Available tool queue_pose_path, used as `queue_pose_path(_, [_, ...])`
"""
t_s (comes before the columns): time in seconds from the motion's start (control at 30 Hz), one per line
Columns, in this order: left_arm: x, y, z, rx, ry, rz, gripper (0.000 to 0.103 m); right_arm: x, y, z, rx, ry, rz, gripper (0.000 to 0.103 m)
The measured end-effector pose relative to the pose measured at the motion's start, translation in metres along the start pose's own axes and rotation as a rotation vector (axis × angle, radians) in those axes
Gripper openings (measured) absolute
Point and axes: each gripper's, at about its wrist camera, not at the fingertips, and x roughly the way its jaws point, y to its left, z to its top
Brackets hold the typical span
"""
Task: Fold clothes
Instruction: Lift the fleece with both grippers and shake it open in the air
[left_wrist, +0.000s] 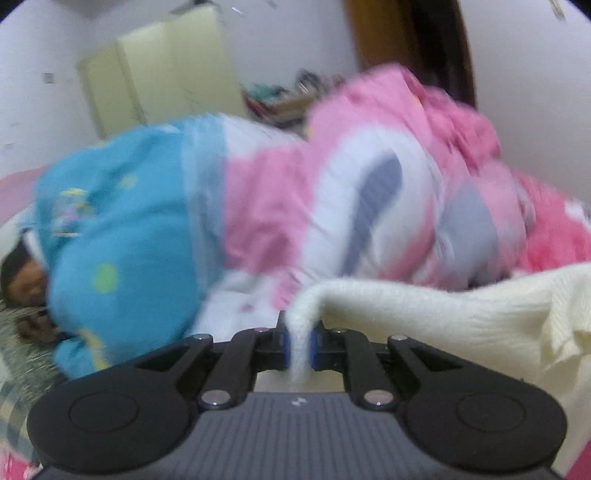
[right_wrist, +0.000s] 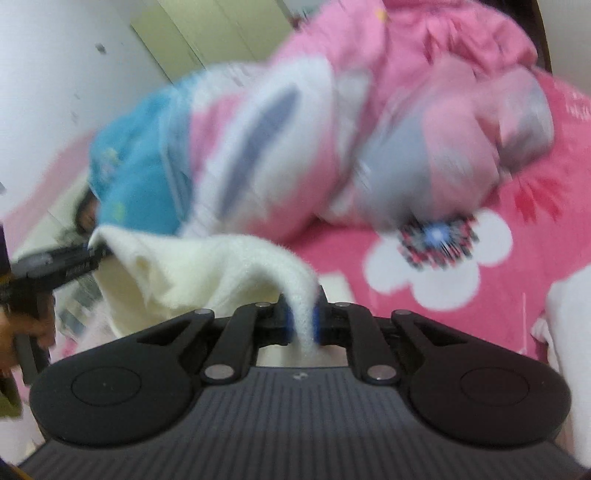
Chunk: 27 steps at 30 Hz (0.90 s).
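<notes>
A cream knitted garment (left_wrist: 461, 317) hangs between my two grippers above the bed. My left gripper (left_wrist: 300, 341) is shut on one edge of it, and the cloth runs off to the right. My right gripper (right_wrist: 303, 321) is shut on another edge of the same garment (right_wrist: 192, 273), and the cloth runs left to the left gripper (right_wrist: 70, 264), seen at the left edge of the right wrist view. Both views are blurred.
A heaped quilt in blue, pink and white (left_wrist: 280, 206) lies on the bed behind the garment, with a person's head (left_wrist: 22, 280) under its left end. The pink flowered bedsheet (right_wrist: 480, 266) spreads to the right. A pale cabinet (left_wrist: 159, 70) stands at the wall.
</notes>
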Motion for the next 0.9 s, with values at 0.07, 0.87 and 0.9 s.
queue_pose_path(0.07, [-0.040,0.012,0.005,-0.029,-0.052,0.027,0.010,-0.025,0.025,0.009,-0.025,-0.042,0.026,0.008])
queue_pose_path(0.87, [-0.410,0.088,0.004,-0.243,-0.478,-0.002,0.010,-0.330,0.228,0.035,-0.365,-0.435,0.086,0.008])
queue_pose_path(0.9, [-0.409,0.087,0.005,-0.248,-0.466,-0.009,0.010,-0.338,0.229,0.034,-0.370,-0.433,0.079,0.008])
